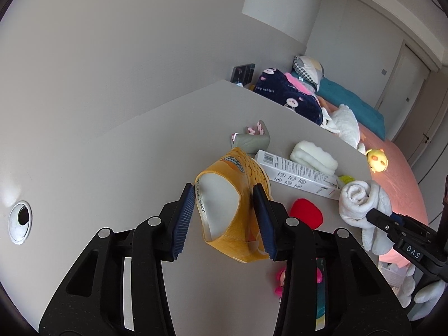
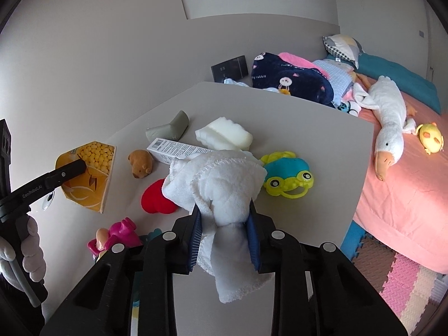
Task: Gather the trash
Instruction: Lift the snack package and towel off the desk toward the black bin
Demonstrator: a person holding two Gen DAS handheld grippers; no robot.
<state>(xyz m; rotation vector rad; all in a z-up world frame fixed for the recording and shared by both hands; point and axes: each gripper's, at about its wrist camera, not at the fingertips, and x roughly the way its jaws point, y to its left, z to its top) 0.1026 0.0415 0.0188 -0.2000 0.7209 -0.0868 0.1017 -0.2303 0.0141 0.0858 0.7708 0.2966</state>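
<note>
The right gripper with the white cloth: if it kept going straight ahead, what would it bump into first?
Probably the green-and-blue frog toy on the table, though depth is hard to judge. The right gripper is shut on the white cloth, which would touch first.

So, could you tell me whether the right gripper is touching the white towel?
Touching. The right wrist view shows the right gripper with both blue pads pressed into the bunched white towel, pinching it narrow between them.
</note>
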